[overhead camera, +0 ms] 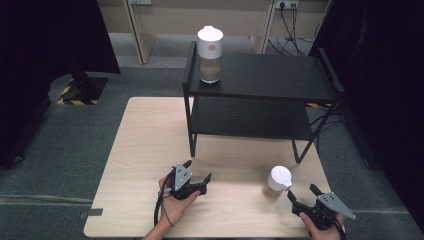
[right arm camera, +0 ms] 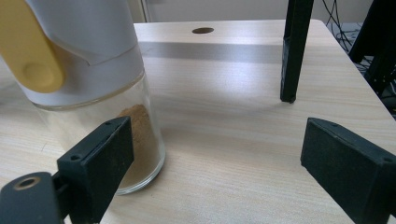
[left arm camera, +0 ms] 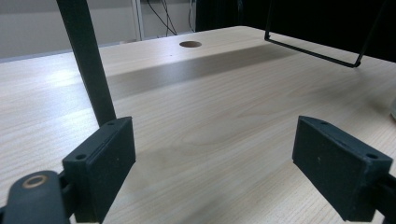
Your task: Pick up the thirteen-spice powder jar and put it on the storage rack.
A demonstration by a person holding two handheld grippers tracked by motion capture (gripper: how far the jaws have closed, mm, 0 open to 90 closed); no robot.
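A glass jar (overhead camera: pixel 276 183) with a white lid and brown powder stands on the wooden table (overhead camera: pixel 145 150) at the front right. A second, similar jar (overhead camera: pixel 210 48) stands on the top level of a black two-level rack (overhead camera: pixel 270 76). My right gripper (overhead camera: pixel 301 191) is open just in front and to the right of the table jar. In the right gripper view the jar (right arm camera: pixel 93 70) stands close ahead of the left jaw, its lid bearing a yellow tab, and the gripper (right arm camera: pixel 217 140) holds nothing. My left gripper (overhead camera: pixel 198 170) is open and empty near the rack's front left leg (left arm camera: pixel 88 60).
The rack takes up the table's far half, with its right front leg (right arm camera: pixel 294 46) ahead of the right gripper. A round hole (left arm camera: pixel 190 44) pierces the tabletop. Dark curtains hang at both sides and cables lie on the floor behind.
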